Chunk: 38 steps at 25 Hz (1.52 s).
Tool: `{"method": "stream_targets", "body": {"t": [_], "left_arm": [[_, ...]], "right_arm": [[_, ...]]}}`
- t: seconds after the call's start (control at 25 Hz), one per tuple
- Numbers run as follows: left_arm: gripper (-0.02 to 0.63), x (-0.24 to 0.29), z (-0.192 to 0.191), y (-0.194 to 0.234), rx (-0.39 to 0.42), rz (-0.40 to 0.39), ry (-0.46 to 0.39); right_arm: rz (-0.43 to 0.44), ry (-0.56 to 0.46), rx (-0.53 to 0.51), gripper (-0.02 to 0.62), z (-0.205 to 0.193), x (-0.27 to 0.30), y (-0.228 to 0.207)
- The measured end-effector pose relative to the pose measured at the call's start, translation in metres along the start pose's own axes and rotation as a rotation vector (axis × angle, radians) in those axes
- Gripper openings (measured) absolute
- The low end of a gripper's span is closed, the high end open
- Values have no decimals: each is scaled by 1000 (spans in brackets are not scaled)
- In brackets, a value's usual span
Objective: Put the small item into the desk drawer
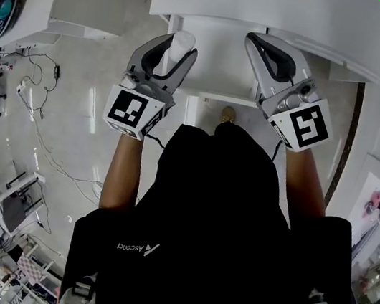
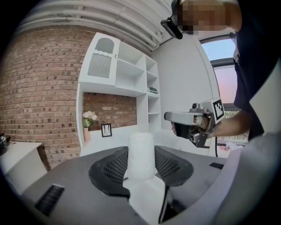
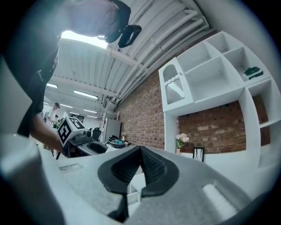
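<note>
The small item (image 1: 180, 45) is a white, frosted, cup-like cylinder. It stands upright between the jaws of my left gripper (image 1: 172, 56), which is shut on it. In the left gripper view the item (image 2: 141, 154) fills the gap between the dark ribbed pads (image 2: 115, 168). My right gripper (image 1: 260, 49) is level with the left one, its jaws shut with nothing between them (image 3: 140, 153). Both grippers hover in front of the white desk (image 1: 273, 9). A white part of the desk (image 1: 215, 72) lies below them; whether it is the drawer I cannot tell.
A white shelf unit (image 2: 131, 70) stands against a brick wall (image 2: 39, 88), with a flower vase (image 2: 88, 125) and a small picture frame (image 2: 106, 129) on the desk top. Cables (image 1: 39, 99) trail over the floor at left. Chairs and people are at the far lower left.
</note>
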<state>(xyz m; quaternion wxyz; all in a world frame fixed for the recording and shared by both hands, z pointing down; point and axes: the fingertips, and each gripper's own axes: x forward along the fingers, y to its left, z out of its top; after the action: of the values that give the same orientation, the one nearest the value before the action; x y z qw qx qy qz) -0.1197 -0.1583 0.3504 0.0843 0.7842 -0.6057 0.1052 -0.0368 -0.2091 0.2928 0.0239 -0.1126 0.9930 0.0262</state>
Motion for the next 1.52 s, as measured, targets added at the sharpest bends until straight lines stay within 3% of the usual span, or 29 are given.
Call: {"method": "stream_targets", "body": {"t": [0.4, 0.6, 0.92, 1.2, 1.52], "left_arm": [[175, 56, -71, 28, -9, -82, 293], [175, 69, -122, 38, -23, -134, 474], [175, 92, -197, 48, -41, -184, 674], [175, 111, -255, 48, -74, -236, 798], [175, 127, -302, 49, -105, -261, 871]], "right_arm": [[-40, 37, 59, 0, -15, 19, -29], [-77, 39, 23, 0, -18, 24, -38], [-137, 82, 25, 0, -30, 21, -49], [-190, 129, 39, 0, -44, 18, -56], [-258, 207, 71, 0, -64, 11, -65]]}}
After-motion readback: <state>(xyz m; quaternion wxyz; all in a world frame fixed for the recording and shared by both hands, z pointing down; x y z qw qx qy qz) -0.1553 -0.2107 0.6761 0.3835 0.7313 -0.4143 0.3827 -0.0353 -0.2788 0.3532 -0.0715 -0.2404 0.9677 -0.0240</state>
